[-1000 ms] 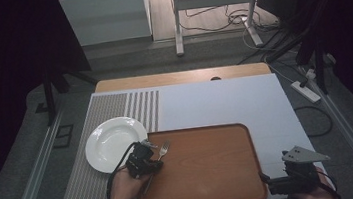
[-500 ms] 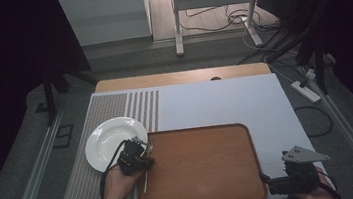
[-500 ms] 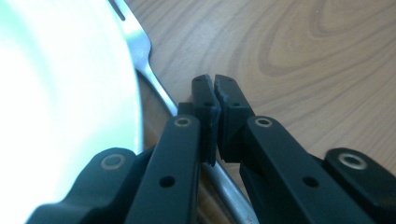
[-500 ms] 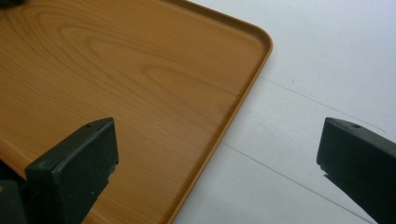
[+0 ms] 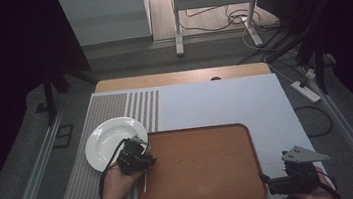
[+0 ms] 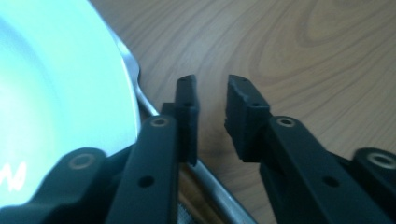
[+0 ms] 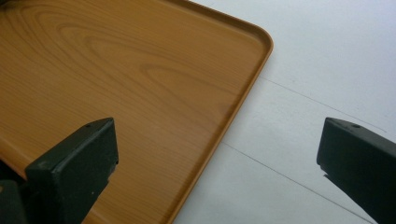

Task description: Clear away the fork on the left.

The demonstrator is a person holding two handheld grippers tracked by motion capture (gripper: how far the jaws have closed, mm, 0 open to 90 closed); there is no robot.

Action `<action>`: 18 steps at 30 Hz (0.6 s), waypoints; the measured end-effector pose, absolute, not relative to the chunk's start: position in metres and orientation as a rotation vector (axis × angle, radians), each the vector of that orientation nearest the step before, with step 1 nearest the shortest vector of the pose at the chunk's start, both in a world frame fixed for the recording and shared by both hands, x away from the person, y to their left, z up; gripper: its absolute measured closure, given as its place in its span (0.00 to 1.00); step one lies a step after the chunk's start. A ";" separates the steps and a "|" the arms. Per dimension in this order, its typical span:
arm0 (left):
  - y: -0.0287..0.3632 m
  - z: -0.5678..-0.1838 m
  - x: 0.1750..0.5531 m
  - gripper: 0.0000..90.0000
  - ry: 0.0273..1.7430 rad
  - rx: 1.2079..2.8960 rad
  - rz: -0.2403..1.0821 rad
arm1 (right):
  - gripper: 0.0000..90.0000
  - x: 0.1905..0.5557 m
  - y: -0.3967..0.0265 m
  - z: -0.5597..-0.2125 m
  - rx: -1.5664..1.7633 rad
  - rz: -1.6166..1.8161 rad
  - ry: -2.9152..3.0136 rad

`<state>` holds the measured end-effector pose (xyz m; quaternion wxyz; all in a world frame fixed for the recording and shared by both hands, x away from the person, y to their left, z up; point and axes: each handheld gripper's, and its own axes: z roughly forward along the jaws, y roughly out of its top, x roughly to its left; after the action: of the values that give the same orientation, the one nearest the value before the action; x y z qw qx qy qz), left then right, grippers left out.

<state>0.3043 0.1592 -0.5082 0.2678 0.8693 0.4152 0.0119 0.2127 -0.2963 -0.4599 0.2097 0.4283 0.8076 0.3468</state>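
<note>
Left claw [image 5: 143, 156] shifted from tray centre-left to the tray's left rim since earlier, jaws just opening, slightly apart, nothing clamped. Fork [image 5: 144, 182] lies beside white plate [image 5: 100, 143], at wooden tray [image 5: 207, 166] edge. Plate holds nothing. Right claw [image 5: 270, 185] wide apart at tray's near-right corner on tabletop [image 5: 225, 104].

We see a tray [image 5: 208, 171] of warm, smooth wood grain with a soft satin sheen, its rim rounded. Beside it a glossy white plate [image 5: 106, 137], glazed like porcelain, catches the light. A utensil [image 6: 219, 193] of polished metal lies along the tray's edge. The left hand-held gripper [image 6: 210, 112] and right hand-held gripper [image 7: 219, 163] are matt black plastic. The counter [image 5: 225, 104] looks matt, pale and smooth, its left part ribbed in stripes.
</note>
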 end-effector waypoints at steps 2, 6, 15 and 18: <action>0.159 -0.507 0.304 0.71 1.098 2.342 0.046 | 0.00 0.213 -0.296 -0.460 1.191 0.964 2.246; 0.158 -0.504 0.302 0.59 1.060 2.330 0.077 | 0.00 0.213 -0.296 -0.460 1.191 0.964 2.246; 0.163 -0.500 0.304 0.32 1.046 2.235 0.062 | 0.00 0.213 -0.296 -0.460 1.192 0.965 2.246; 0.166 -0.498 0.304 0.23 1.042 2.200 0.052 | 0.00 0.213 -0.296 -0.460 1.193 0.968 2.245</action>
<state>0.3039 0.1655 -0.4975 0.3458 0.8478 0.4016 0.0201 0.2128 -0.2964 -0.4600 0.2089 0.4288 0.8070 0.3481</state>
